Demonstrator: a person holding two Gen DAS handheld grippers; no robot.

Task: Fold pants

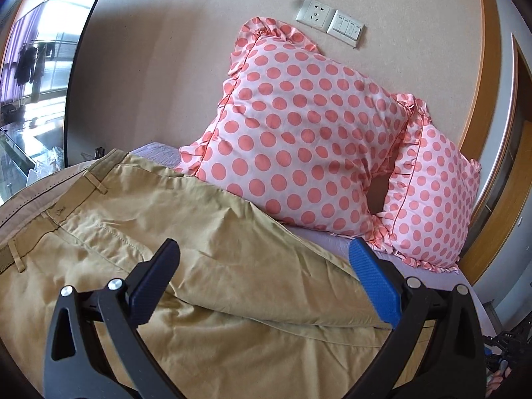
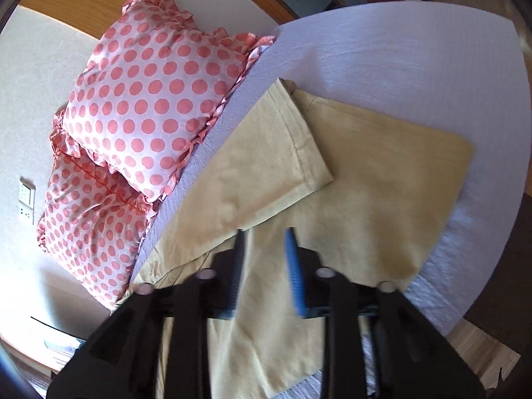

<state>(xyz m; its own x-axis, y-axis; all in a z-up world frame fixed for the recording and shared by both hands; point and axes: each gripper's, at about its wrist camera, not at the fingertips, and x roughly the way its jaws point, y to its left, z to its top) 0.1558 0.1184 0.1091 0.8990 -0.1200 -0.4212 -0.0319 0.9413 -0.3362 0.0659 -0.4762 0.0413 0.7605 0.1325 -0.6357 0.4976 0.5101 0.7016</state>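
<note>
Tan khaki pants (image 1: 186, 229) lie spread on a bed with a lilac sheet (image 2: 399, 50). In the left wrist view the waistband with belt loops is at the left and one leg lies folded over the other. My left gripper (image 1: 262, 252) is wide open and empty above the pants' upper leg. In the right wrist view the pants (image 2: 365, 183) show both leg ends, one hem crossing over the other. My right gripper (image 2: 264, 236) hovers over the legs, its jaws a small gap apart with nothing between them; the frame is motion-blurred.
Two pink polka-dot ruffled pillows (image 1: 299, 126) lean against the beige wall at the head of the bed; they also show in the right wrist view (image 2: 149, 99). A wall socket and switch (image 1: 329, 21) are above them. A window (image 1: 36, 76) is at left. The bed's edge (image 2: 465, 299) is at right.
</note>
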